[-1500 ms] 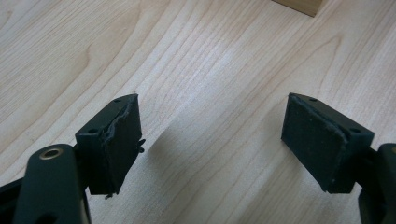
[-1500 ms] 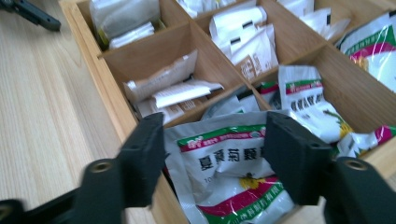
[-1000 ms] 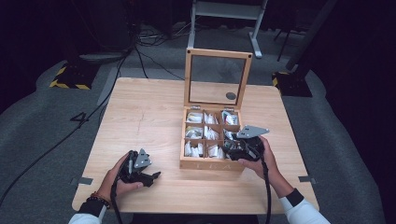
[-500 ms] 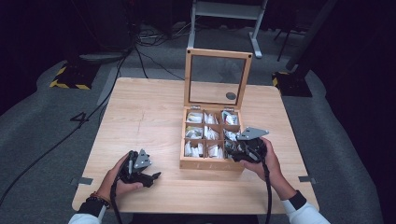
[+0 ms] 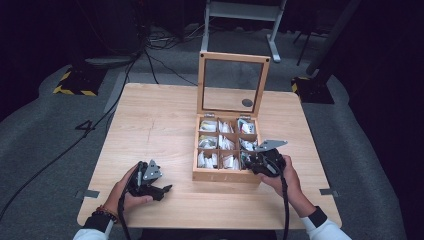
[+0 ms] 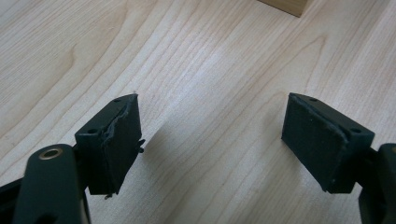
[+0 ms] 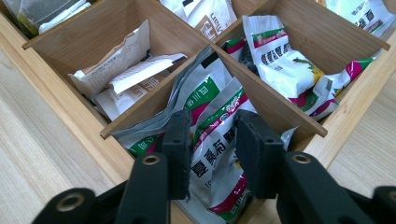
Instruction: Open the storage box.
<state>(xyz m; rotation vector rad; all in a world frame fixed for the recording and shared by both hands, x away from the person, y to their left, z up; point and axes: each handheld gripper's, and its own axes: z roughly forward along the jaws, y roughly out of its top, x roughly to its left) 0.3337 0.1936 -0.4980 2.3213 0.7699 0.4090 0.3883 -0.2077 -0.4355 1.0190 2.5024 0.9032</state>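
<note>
Two grippers are seen at a wooden table (image 5: 160, 115), and all places below are given relative to the wooden box (image 5: 226, 175) that stands on it. The box is divided into compartments, and its glass-paned lid (image 5: 233, 82) is stood upright at the far edge.

The right gripper (image 5: 260, 161) is held by the person's right hand (image 5: 285, 177) over the near right corner of the box, its jaws dipped into the near right compartment. In the right gripper view, a white sachet with green and red print (image 7: 215, 149) is seen between the two black pads (image 7: 179, 149), standing on edge among others of the same kind. The jaws have just been closing on it. The pads are set close against both faces of the sachet, and it appears to be pinched, though the contact on the right-hand pad is not wholly clear. The sachet has not been lifted clear of its compartment.

Further sachets are noted in the neighbouring compartments: a white and green one (image 7: 280, 56) in the compartment beyond the divider, and torn white paper packets (image 7: 126, 70) in the one beside it.

The left gripper (image 5: 159, 190) is rested on the table well to the left of the box, near the front edge, and is held by the left hand (image 5: 125, 192). In the left gripper view its jaws are stood wide apart with only bare wood (image 6: 210, 93) between them, and a corner of the box (image 6: 285, 5) is seen at the top edge.
</note>
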